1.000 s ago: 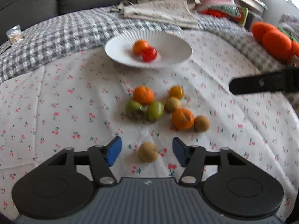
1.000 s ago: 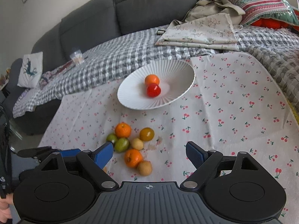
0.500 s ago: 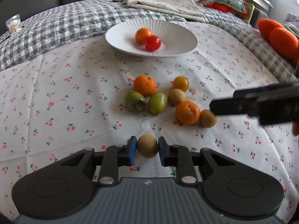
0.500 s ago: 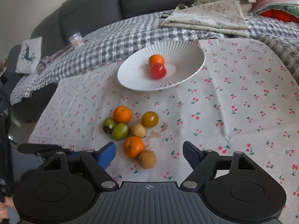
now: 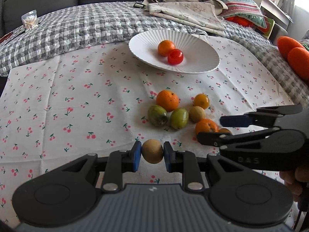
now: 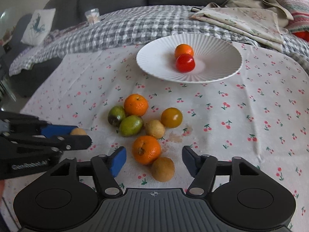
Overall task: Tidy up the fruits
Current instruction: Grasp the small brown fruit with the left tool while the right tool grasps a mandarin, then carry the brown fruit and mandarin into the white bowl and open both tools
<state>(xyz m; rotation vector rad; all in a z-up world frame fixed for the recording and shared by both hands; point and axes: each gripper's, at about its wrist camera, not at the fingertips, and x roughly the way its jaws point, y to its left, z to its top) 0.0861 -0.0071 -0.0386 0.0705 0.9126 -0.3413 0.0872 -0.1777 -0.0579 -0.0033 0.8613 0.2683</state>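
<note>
My left gripper point(image 5: 152, 155) is shut on a small tan round fruit point(image 5: 152, 151), held just above the cherry-print cloth. It also shows in the right wrist view point(image 6: 78, 131). My right gripper point(image 6: 154, 159) is open, its jaws either side of an orange point(image 6: 146, 149) and a tan fruit point(image 6: 163, 169) on the cloth. It reaches in from the right in the left wrist view point(image 5: 222, 128). A white ribbed plate point(image 6: 158, 58) holds an orange point(image 6: 183, 50) and a red tomato point(image 6: 185, 62). Several loose fruits lie in a cluster, among them a green one point(image 6: 131, 125).
The cherry-print cloth point(image 6: 251, 116) lies on a grey checked quilt point(image 6: 115, 31). Folded fabric point(image 6: 241, 19) and cushions sit at the back right. A small jar point(image 6: 92, 15) stands at the back left. Orange plush objects point(image 5: 295, 58) sit at the far right.
My left gripper closed on the tan fruit and lifted it slightly. My right gripper moved down and forward toward the near orange and tan fruit, still open.
</note>
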